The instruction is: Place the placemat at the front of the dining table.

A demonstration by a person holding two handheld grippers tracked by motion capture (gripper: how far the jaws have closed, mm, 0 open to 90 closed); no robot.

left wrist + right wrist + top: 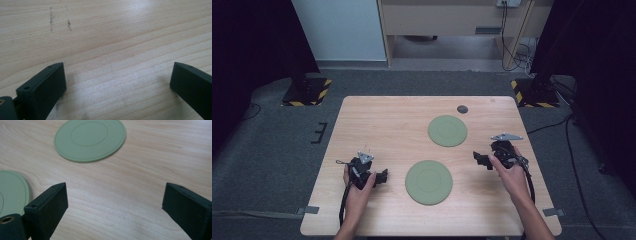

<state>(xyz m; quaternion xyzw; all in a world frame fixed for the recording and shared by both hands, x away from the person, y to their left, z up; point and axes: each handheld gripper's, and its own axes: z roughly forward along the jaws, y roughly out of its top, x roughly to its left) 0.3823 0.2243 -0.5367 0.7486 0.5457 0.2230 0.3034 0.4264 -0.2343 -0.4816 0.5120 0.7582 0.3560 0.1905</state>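
The right hand-held gripper (483, 159) is held low over the counter (377, 125) at its right side, jaws spread wide and nothing between them; in the right gripper view its jaws frame bare wood, with the far green disc (90, 139) ahead and the near green disc (13, 192) at the left edge. The left hand-held gripper (381, 176) is likewise released and empty, resting just left of the near green disc (429, 182), its own view taking in plain wood grain. Both discs lie flat on the counter, well apart from each other; the far green disc (447, 130) lies beyond the near one, toward the back. A small dark spot (462, 109) is seen near the counter's far edge. Because the discs are thin and flat, a grasp is judged best made at the rim: one jaw should be slid under the edge at a shallow angle, and closure made gently so that the disc is not pushed away.
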